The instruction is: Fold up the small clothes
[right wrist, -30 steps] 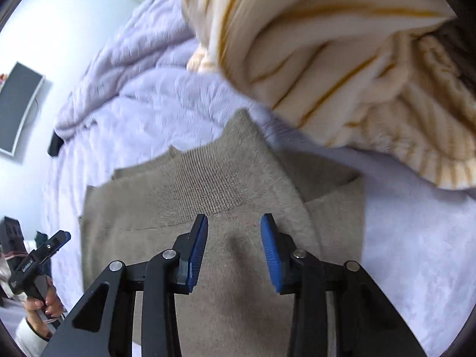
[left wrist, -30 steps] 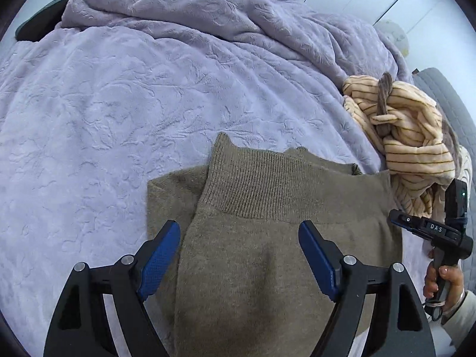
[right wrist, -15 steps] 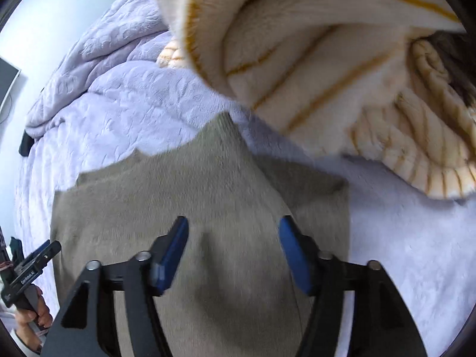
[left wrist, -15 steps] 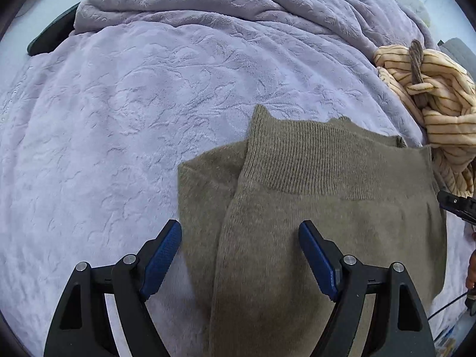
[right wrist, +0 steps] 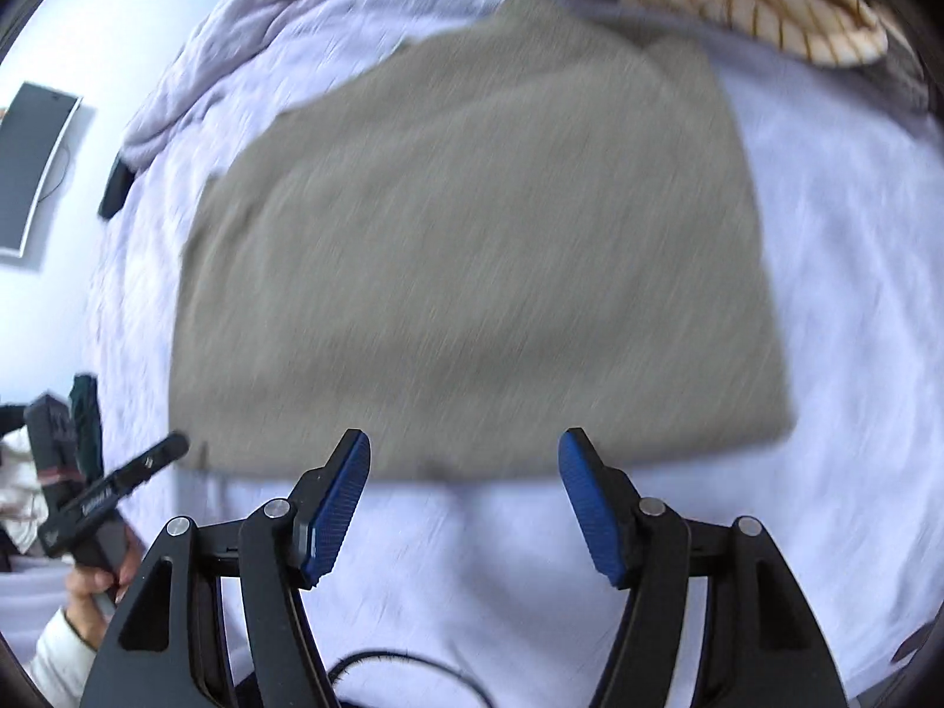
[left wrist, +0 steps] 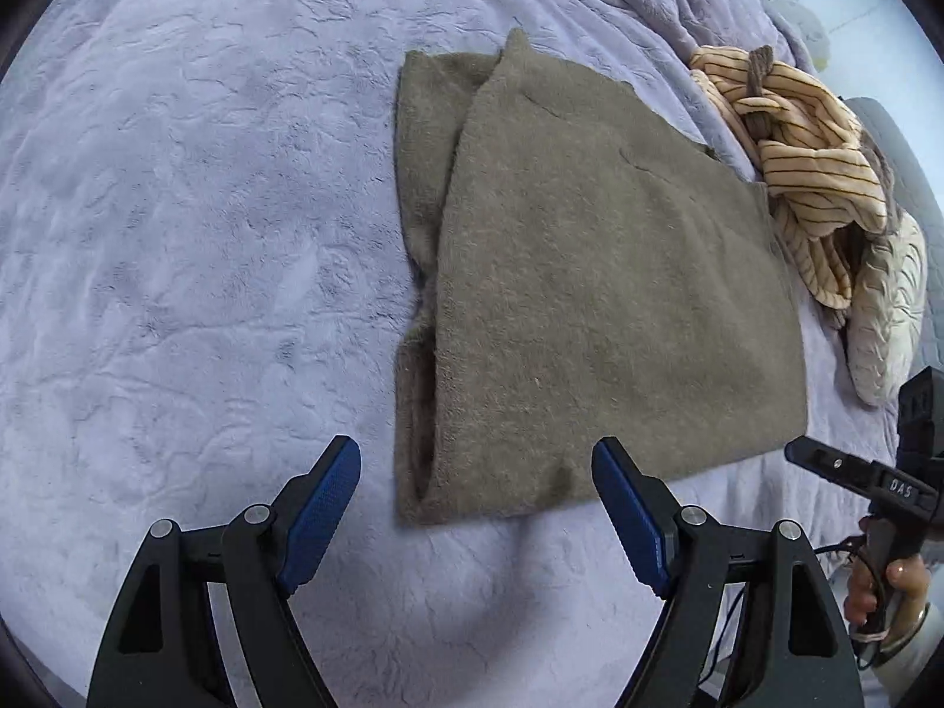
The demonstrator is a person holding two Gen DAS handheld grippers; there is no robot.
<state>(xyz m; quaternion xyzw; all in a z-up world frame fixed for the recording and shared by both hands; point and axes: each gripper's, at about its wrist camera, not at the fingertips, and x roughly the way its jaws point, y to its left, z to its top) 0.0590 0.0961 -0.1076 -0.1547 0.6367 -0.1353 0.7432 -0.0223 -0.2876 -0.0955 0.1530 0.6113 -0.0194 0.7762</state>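
Two claws: both hover just short of the near hem of one folded garment, each empty.
Garment: a taupe knit piece point(left wrist: 590, 295) lies flat on the lilac bedspread point(left wrist: 177, 236), folded into a rough rectangle; one layer is doubled over another, and the under layer shows as a narrow strip along its left edge in the left wrist view.
Long axis: runs from the near hem away toward the pointed far corner, roughly in line with the way both claws look; the short axis runs left to right.
Left claw point(left wrist: 477, 507): jaws stand wide apart with nothing between the pads; it sits over bare bedspread by the garment's near left corner.
Right claw point(right wrist: 465, 501): jaws apart and empty, just off the near hem point(right wrist: 472, 466); this view is blurred, so fine detail is lost.
Why so placed: judged from the layout, the two claws sit side by side at the near hem, well set to take its two corners and carry them to the far edge, halving the long axis.
Other clothes: a cream striped heap point(left wrist: 802, 171) lies just beside the garment's far right corner, probably waiting its turn.
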